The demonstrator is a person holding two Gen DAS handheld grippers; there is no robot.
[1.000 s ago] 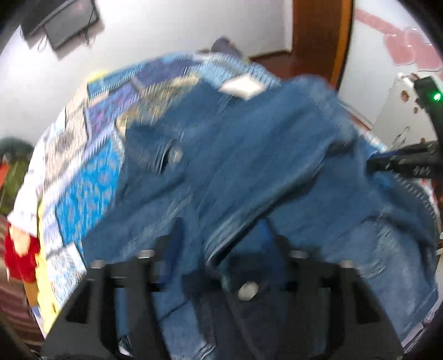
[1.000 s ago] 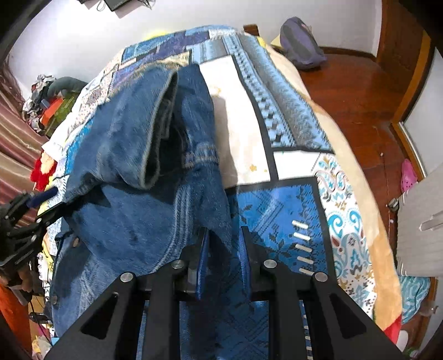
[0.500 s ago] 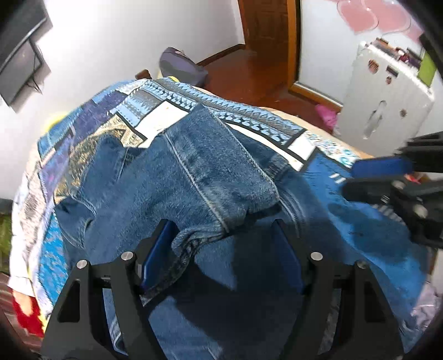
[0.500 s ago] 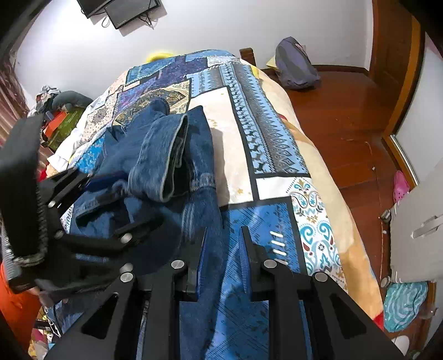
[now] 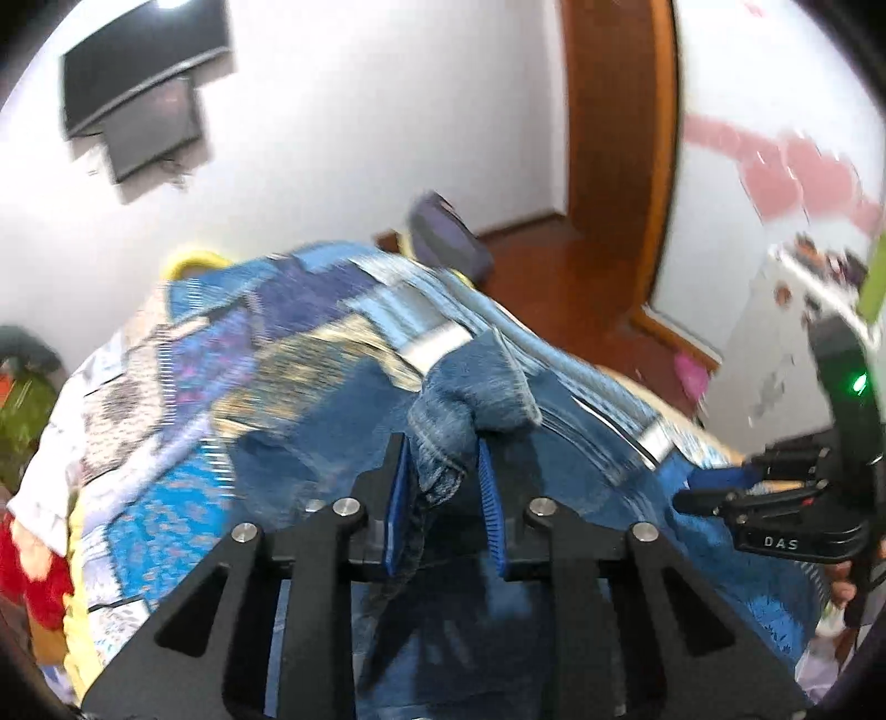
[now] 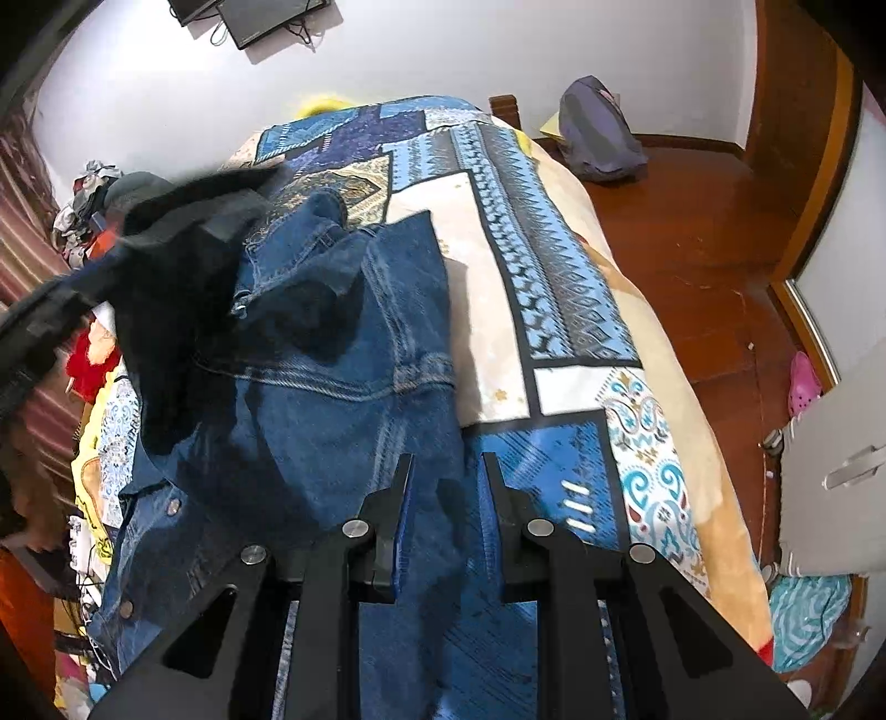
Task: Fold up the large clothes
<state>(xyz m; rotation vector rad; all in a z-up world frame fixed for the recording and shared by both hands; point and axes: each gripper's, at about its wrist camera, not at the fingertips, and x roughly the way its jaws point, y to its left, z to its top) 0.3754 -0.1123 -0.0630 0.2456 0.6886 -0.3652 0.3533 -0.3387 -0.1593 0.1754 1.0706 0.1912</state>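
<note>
A blue denim jacket [image 6: 332,360] lies crumpled on the patchwork quilt [image 6: 554,277] of a bed. My left gripper [image 5: 440,448] is closing its jaws, with a bunched fold of the jacket [image 5: 476,387] pinched between the blue pads and lifted off the quilt. From the right wrist view the left gripper [image 6: 166,232] is a dark blur over the jacket's far left part. My right gripper [image 6: 447,462] is shut on the jacket's near edge, low against the quilt. It also shows at the right of the left wrist view as the right gripper [image 5: 714,493].
A purple bag [image 6: 601,138] sits on the wooden floor beyond the bed's far corner. A white cabinet [image 6: 830,471] and a pink shoe [image 6: 803,382] are at the right. Clothes are piled [image 6: 83,205] left of the bed. A screen [image 6: 266,16] hangs on the wall.
The left gripper's jaws went from wide apart to closed on a fold of denim, and it rose with the fold. The right gripper stayed in place, still shut on the jacket's edge.
</note>
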